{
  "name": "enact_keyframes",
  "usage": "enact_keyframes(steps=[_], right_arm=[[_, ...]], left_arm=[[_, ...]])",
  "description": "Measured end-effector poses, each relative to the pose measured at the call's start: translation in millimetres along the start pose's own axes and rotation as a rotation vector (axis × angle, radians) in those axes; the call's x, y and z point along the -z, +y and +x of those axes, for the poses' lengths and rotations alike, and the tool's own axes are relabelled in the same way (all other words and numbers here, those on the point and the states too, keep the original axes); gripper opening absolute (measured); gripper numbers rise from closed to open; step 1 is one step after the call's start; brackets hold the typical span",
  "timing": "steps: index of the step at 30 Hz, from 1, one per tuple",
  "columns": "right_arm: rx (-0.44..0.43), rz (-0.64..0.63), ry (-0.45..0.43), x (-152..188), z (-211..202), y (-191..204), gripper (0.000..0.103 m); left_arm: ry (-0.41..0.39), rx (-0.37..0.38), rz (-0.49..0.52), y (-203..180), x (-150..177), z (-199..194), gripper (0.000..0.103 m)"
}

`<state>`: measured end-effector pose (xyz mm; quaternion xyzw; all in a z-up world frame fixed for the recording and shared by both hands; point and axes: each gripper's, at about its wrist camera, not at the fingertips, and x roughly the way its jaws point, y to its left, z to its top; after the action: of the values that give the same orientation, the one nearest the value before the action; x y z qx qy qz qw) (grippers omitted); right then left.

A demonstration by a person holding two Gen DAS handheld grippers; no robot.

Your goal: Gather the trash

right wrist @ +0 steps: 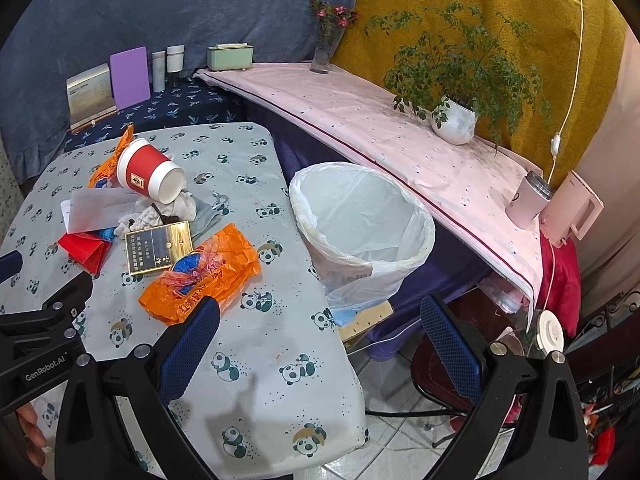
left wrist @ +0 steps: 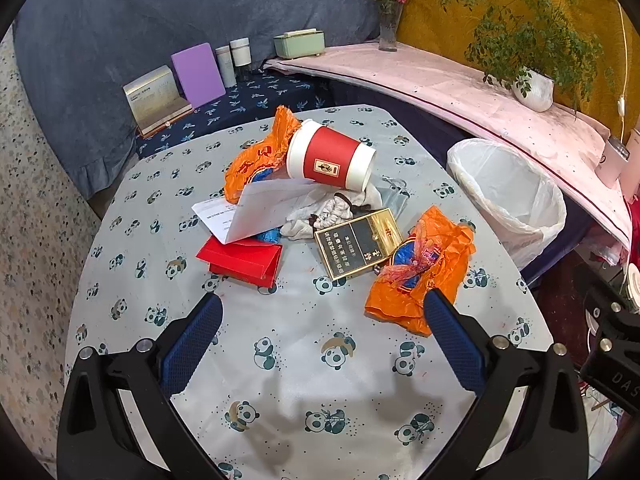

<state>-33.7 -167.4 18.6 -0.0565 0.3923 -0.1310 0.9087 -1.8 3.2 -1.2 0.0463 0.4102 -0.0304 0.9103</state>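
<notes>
A pile of trash lies on the panda-print table (left wrist: 304,360): a tipped red paper cup (left wrist: 332,158), an orange plastic bag (left wrist: 420,276), a second orange bag (left wrist: 260,156), a gold and black cigarette box (left wrist: 356,242), a red folded card (left wrist: 240,258), white paper (left wrist: 256,212) and crumpled tissue (left wrist: 320,216). My left gripper (left wrist: 322,320) is open and empty, just short of the pile. My right gripper (right wrist: 320,320) is open and empty over the table's right edge, near the orange bag (right wrist: 200,276). A white-lined bin (right wrist: 360,232) stands beside the table.
A pink-covered shelf (right wrist: 400,140) runs behind the bin with a potted plant (right wrist: 456,120), a flower vase (right wrist: 324,52), a pink mug (right wrist: 526,204) and a kettle (right wrist: 572,212). Boxes and bottles (left wrist: 192,76) stand at the back left. A chair (right wrist: 440,376) stands below on the right.
</notes>
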Motion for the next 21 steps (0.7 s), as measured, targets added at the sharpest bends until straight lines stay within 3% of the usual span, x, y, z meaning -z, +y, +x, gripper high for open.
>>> enact_keyframes(steps=[21], right_arm=[[0.014,0.030,0.002,4,16,6,0.096]], left_arm=[[-0.023,0.045,-0.001,15,-5,15,0.096]])
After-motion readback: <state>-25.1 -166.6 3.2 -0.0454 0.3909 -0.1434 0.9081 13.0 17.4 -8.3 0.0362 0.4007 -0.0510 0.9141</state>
